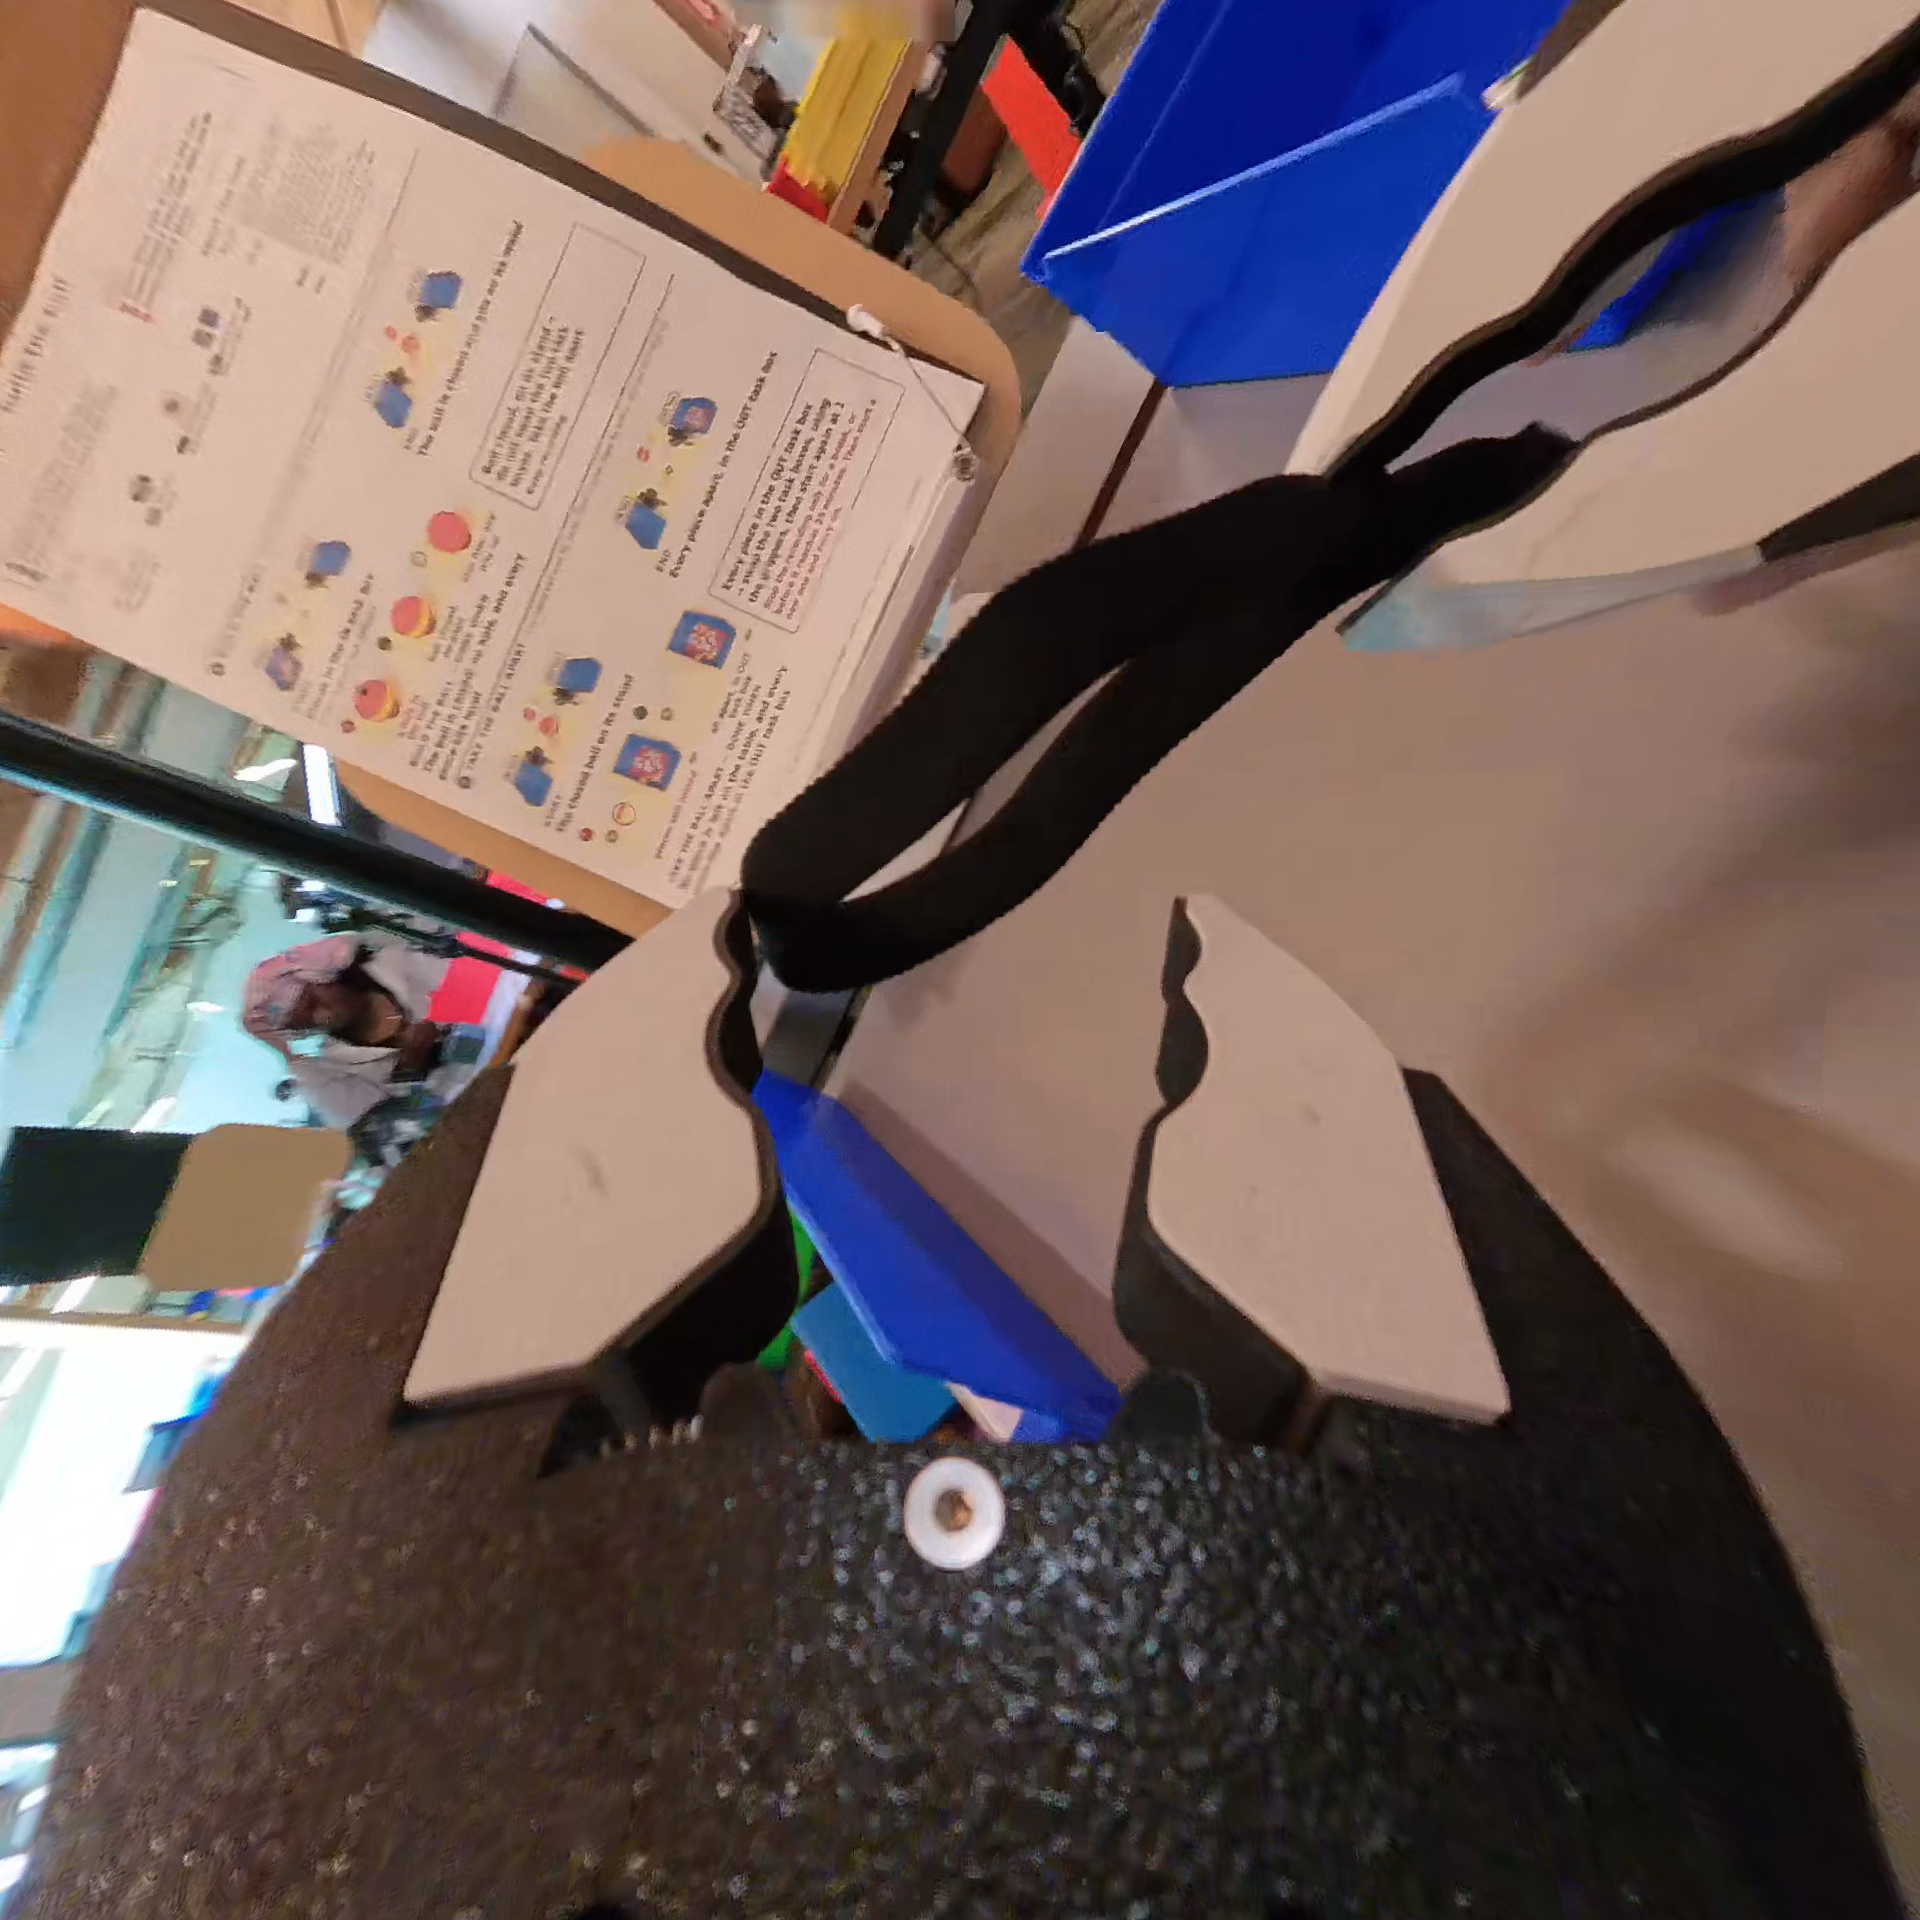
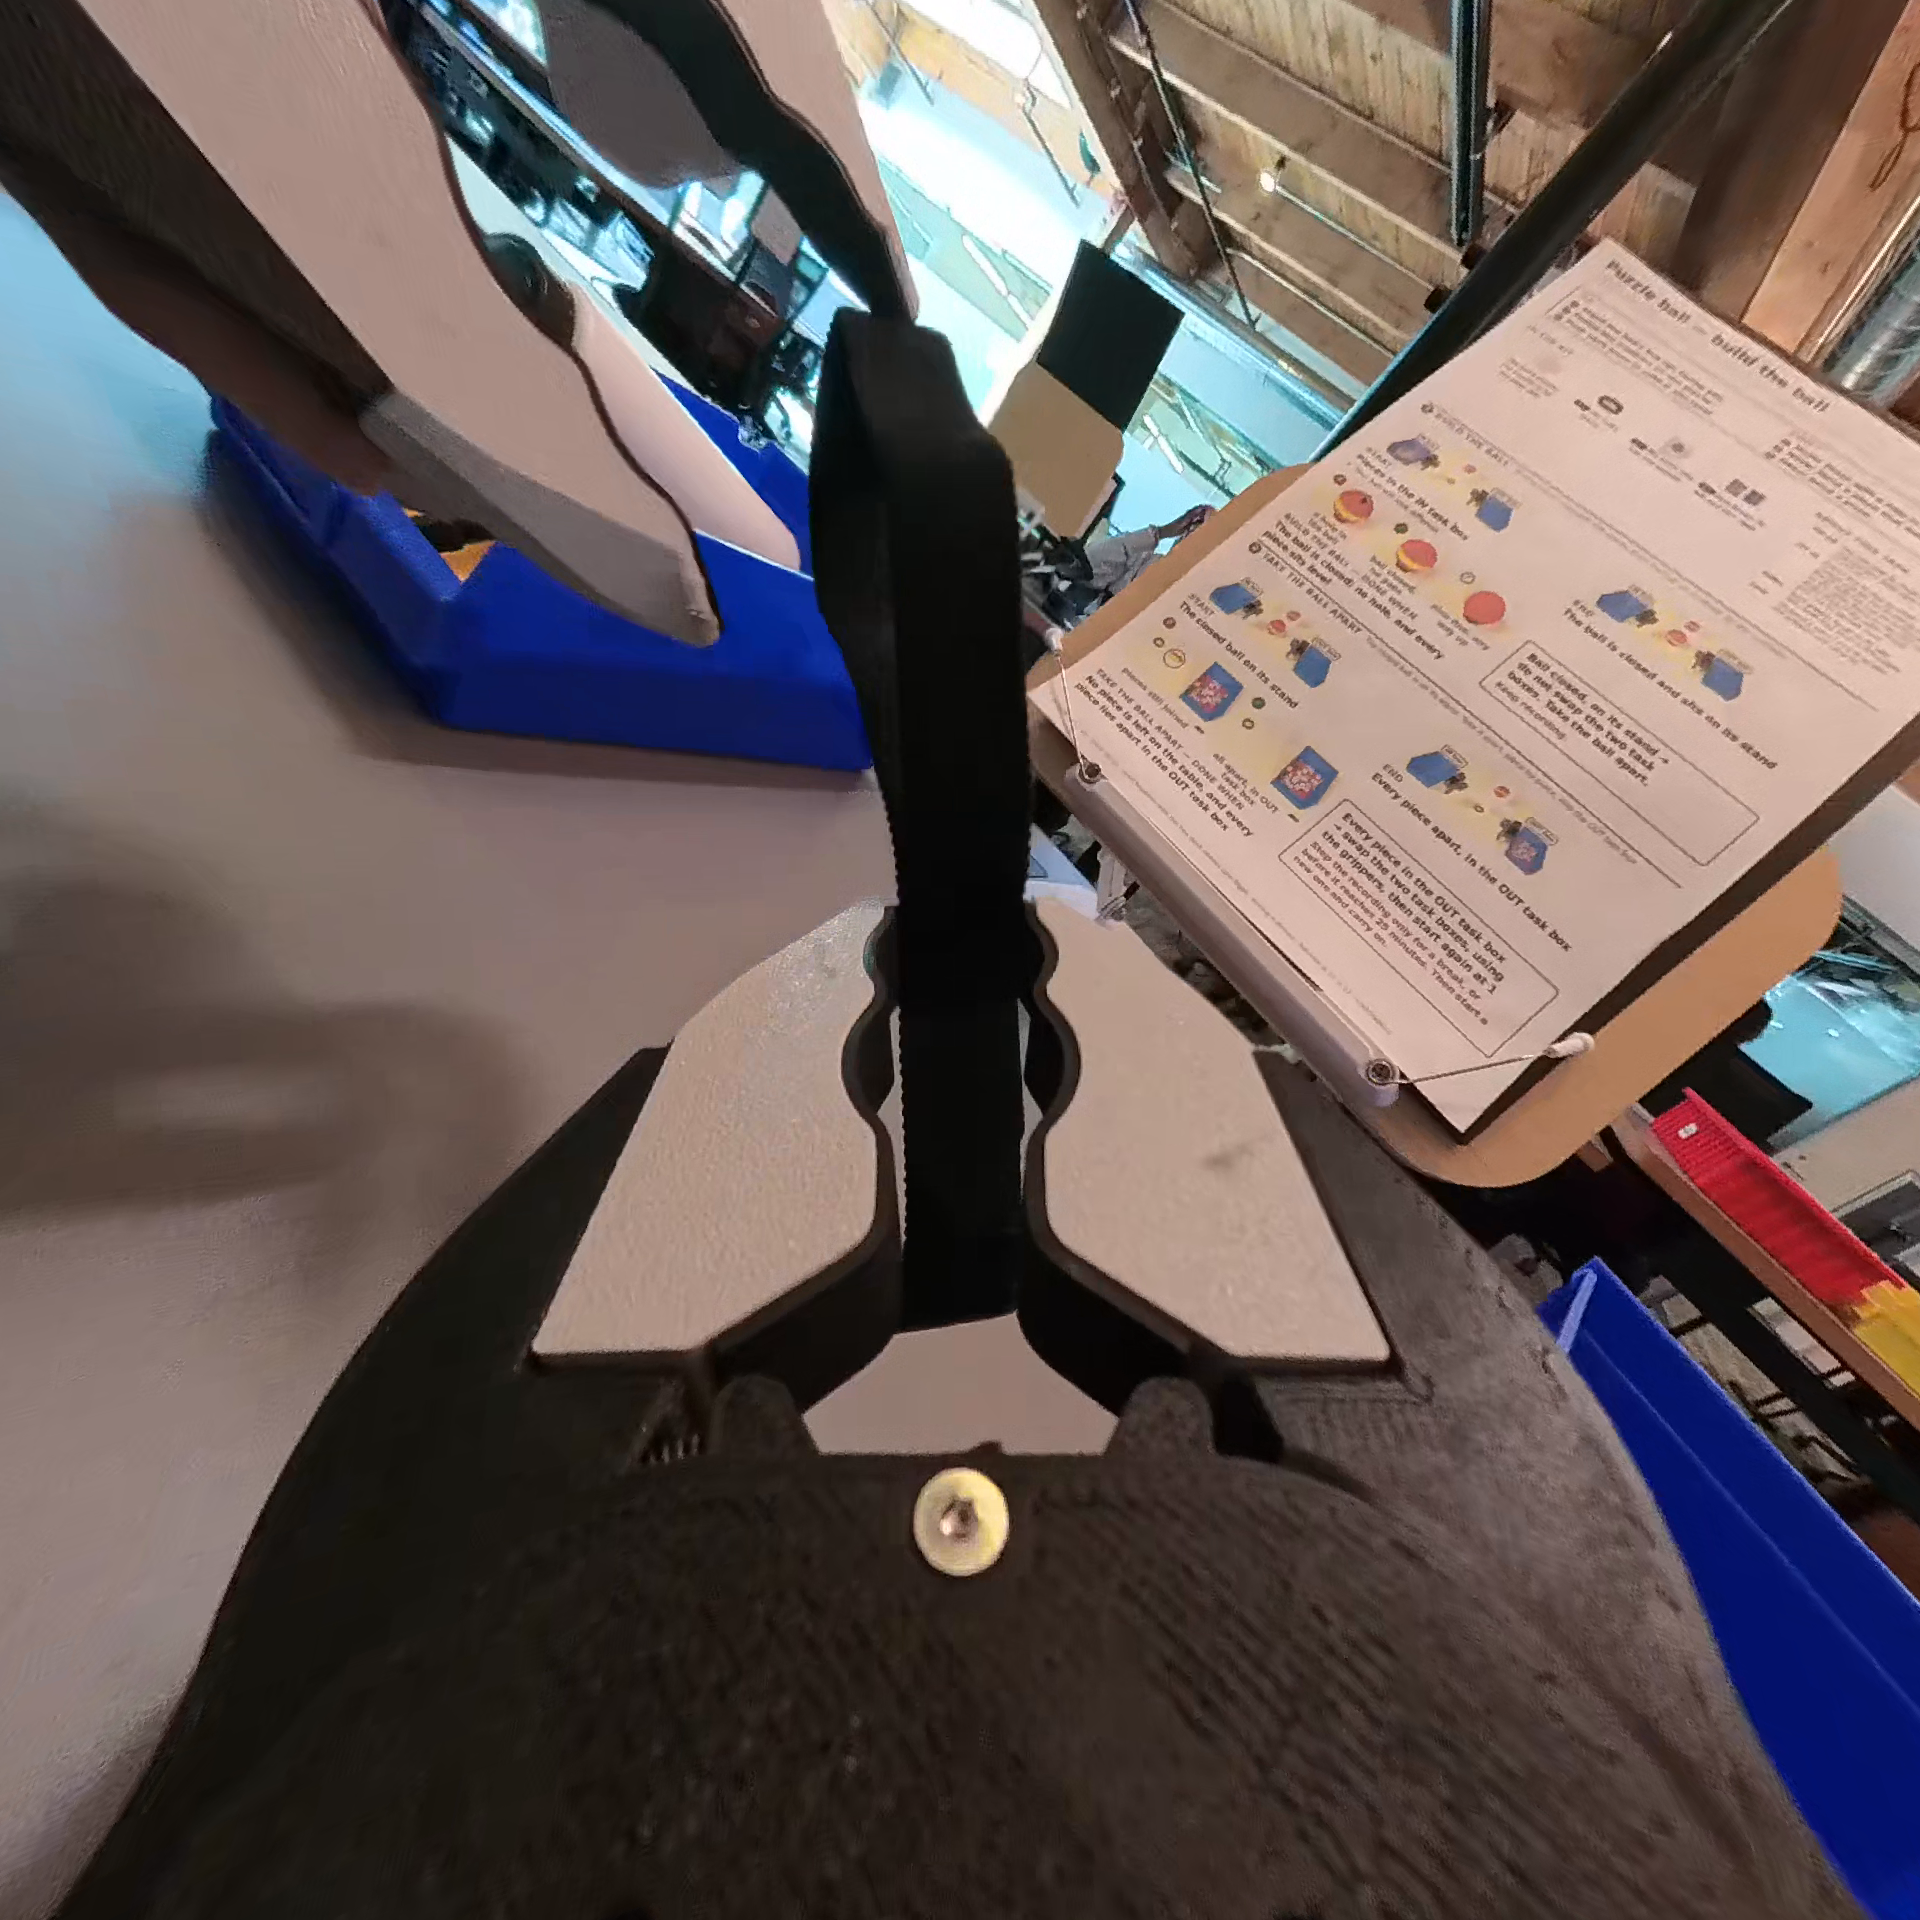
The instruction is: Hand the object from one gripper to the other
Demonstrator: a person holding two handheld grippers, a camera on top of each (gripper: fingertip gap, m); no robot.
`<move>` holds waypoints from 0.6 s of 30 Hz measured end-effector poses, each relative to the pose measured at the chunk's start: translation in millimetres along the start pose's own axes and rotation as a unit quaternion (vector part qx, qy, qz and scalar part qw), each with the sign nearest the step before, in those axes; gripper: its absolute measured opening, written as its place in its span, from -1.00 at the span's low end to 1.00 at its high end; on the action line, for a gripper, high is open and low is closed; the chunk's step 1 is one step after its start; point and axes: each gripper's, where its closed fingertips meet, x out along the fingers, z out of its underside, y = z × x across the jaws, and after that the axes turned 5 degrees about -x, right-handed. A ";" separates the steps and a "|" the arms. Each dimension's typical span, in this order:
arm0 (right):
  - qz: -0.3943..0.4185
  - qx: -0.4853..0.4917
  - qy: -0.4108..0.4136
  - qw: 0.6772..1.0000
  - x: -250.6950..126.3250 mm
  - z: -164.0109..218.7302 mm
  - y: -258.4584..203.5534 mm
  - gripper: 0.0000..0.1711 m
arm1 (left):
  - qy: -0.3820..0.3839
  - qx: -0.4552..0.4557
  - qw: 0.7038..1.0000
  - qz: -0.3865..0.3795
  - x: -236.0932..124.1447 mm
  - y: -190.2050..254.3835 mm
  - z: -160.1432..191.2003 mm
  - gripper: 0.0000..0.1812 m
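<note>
A black strap loop [image 1: 1039, 675] hangs in the air above the grey table [image 1: 1403, 987]. My right gripper [image 2: 961, 925] is shut on one end of the strap [image 2: 925, 644], which rises from between its fingers. In the left wrist view the right gripper [image 1: 1340, 473] comes in from the upper right, clamped on the strap. My left gripper [image 1: 961, 914] is open, and the far end of the loop rests against the tip of its left finger [image 1: 623, 1143]. In the right wrist view the left gripper [image 2: 800, 457] stands open at the upper left, with one fingertip at the strap's top.
A printed instruction sheet [image 1: 468, 468] on a brown board [image 2: 1455, 675] stands at the table's edge. A blue bin [image 1: 1247, 229] sits on the table, another [image 1: 914, 1247] lies below my left gripper, and one more [image 2: 1766, 1507] is at the lower right.
</note>
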 end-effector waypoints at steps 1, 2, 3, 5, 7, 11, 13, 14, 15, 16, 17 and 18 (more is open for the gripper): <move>0.000 -0.001 0.000 1.000 -0.1 -0.1 0.2 -0.75 | 0.005 -0.011 1.000 0.012 -1.1 1.8 -1.4 -0.17; 0.008 -0.008 -0.009 1.000 -0.3 1.7 2.3 -0.75 | 0.009 -0.023 1.000 0.010 -2.4 -0.3 -2.6 -0.18; 0.013 -0.016 -0.022 1.000 0.0 4.8 3.7 -0.75 | 0.005 -0.034 0.999 0.005 -3.2 -3.4 -2.2 -0.19; 0.014 -0.020 -0.035 0.999 0.7 8.5 4.0 -0.75 | -0.031 -0.066 0.997 0.000 -2.5 -7.7 7.4 -0.12; 0.011 -0.004 -0.038 0.999 1.2 10.9 4.0 -0.75 | -0.079 -0.106 0.991 0.005 0.8 -8.3 23.6 -0.05; -0.006 -0.010 -0.022 1.000 1.5 7.3 -2.1 -0.76 | -0.010 -0.108 0.990 0.090 2.0 18.3 4.2 -0.17; -0.033 -0.030 -0.005 0.999 1.7 1.6 -13.3 -0.76 | 0.017 -0.089 0.985 0.145 -1.5 40.1 -9.0 -0.26; -0.050 -0.042 0.006 0.998 1.4 -2.3 -20.2 -0.76 | 0.024 -0.074 0.983 0.166 -2.6 50.0 -12.2 -0.31; -0.065 -0.053 0.017 0.996 0.7 -6.1 -27.1 -0.76 | 0.026 -0.055 0.982 0.181 -3.0 58.5 -13.2 -0.33; -0.076 -0.064 0.026 0.995 0.0 -9.8 -32.3 -0.76 | 0.025 -0.037 0.982 0.186 -2.2 63.8 -12.4 -0.34; -0.082 -0.074 0.034 0.993 -0.7 -13.4 -35.8 -0.77 | 0.022 -0.017 0.981 0.193 -1.7 69.1 -10.4 -0.39; -0.089 -0.083 0.041 0.992 -1.7 -16.5 -39.3 -0.77 | 0.017 0.001 0.979 0.203 -1.6 74.3 -7.6 -0.43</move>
